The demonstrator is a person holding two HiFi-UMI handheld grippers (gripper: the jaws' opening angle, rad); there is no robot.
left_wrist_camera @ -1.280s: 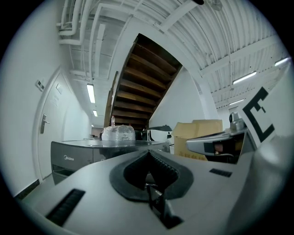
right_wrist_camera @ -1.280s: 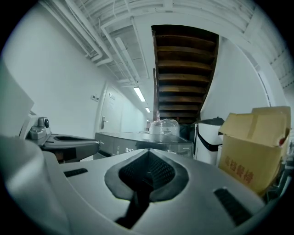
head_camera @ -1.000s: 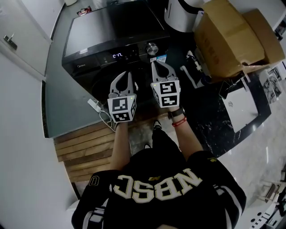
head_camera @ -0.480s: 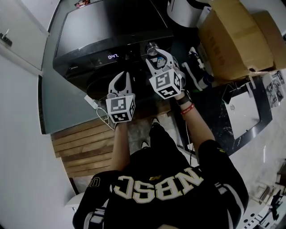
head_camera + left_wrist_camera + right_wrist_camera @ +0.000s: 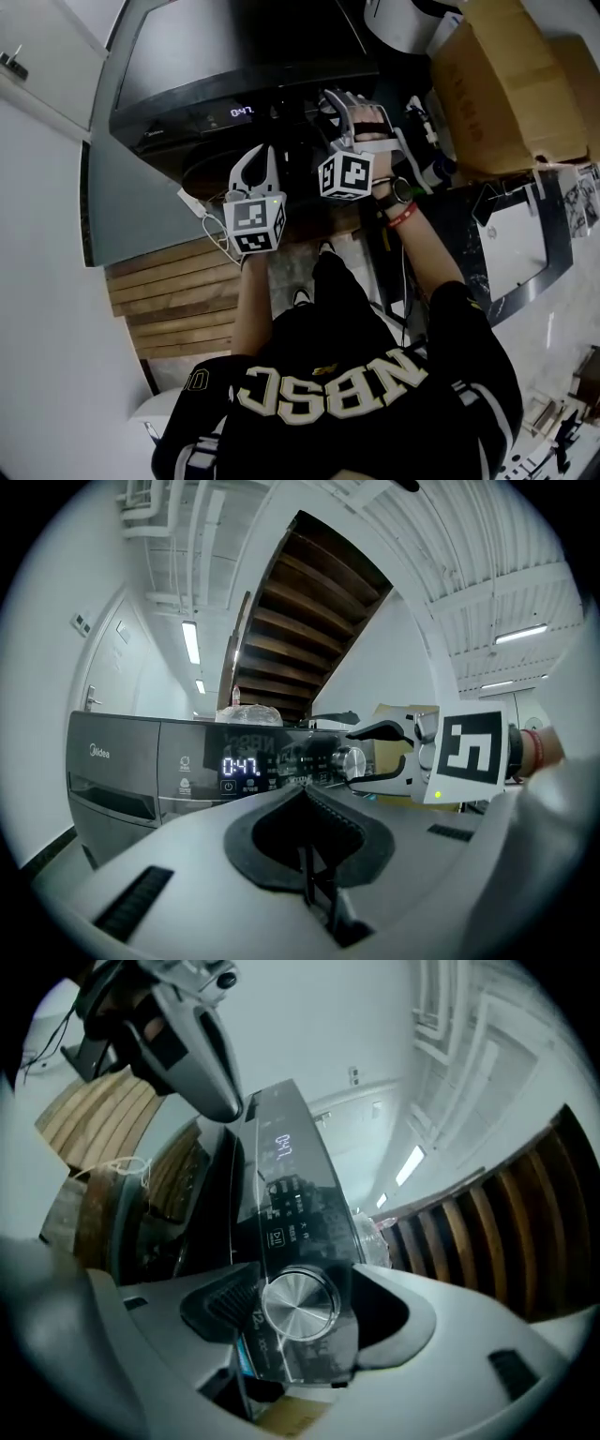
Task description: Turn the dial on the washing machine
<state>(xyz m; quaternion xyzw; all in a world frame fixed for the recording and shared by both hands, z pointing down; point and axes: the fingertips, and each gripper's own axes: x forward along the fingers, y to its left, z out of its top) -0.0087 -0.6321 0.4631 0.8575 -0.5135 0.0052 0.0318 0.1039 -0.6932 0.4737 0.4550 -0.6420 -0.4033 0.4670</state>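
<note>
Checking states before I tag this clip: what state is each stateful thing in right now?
display: lit, reading 0:47.
dial: between the right gripper's jaws, not clamped.
right gripper: open, rolled on its side; its jaws have just been opening.
left gripper: shut, empty.

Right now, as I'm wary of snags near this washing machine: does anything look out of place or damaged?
Nothing looks damaged. A loose white cable lies looped by the wooden slats before the washing machine, beside the left hand-held gripper.
</note>
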